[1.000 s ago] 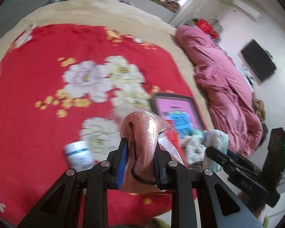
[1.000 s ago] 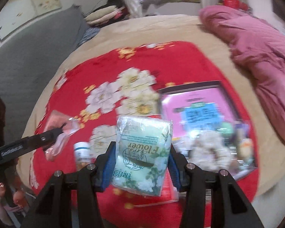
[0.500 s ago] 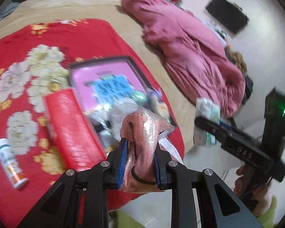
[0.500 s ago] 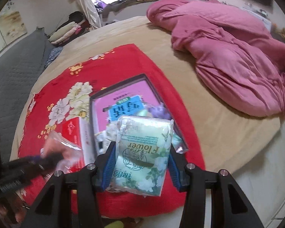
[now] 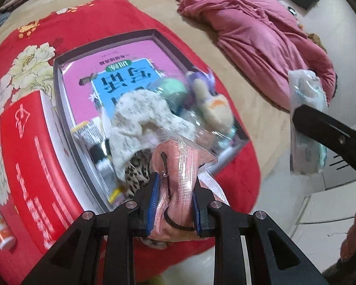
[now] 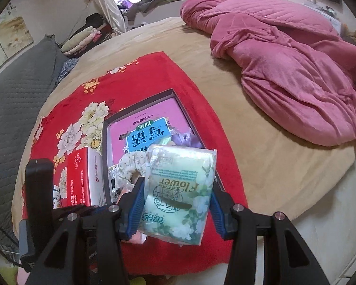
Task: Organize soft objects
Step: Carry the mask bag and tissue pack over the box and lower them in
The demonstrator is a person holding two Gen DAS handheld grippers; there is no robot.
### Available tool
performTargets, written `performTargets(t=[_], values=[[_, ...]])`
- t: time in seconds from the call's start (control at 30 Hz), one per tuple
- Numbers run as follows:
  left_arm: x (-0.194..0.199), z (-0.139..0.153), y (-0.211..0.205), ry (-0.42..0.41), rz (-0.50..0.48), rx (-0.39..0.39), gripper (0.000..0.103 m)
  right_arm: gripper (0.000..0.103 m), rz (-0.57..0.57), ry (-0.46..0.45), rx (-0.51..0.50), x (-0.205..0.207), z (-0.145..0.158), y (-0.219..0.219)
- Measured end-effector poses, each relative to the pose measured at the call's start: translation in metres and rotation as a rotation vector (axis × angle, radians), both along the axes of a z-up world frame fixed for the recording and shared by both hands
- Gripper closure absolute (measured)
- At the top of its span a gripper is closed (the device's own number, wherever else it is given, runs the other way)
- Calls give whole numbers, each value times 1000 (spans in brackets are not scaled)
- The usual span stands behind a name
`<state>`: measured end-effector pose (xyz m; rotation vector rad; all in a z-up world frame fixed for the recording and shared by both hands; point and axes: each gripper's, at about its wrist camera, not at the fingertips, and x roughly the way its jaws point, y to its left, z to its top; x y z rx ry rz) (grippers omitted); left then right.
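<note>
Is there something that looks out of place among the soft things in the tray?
Yes. The tray holds soft things, such as a cream fabric piece and a plush toy, but under them lies a pink book, which is flat and stiff. A small bottle lies outside, on the red blanket.

Soft items (image 5: 140,118) crowd the tray's (image 5: 59,76) near end; its far pink floor (image 5: 135,49) lies open.

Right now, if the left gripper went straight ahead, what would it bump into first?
Probably the leopard-print cloth and cream cloth piled in the tray. The face mask packet it holds would likely touch them first; depth is hard to judge.
</note>
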<state>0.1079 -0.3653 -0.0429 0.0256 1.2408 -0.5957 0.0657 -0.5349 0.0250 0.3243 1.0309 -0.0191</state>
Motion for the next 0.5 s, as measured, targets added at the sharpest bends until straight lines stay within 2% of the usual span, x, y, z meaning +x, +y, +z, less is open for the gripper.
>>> performTargets(t=[0.13, 0.33, 0.5], values=[[17, -10, 1, -3, 16, 18, 78, 53, 27, 18, 0, 17, -8, 6], [38, -21, 3, -3, 37, -1, 77, 53, 106, 70, -34, 53, -21, 25], [47, -26, 2, -14, 34, -6, 77, 53, 113, 125, -37, 80, -41, 29]])
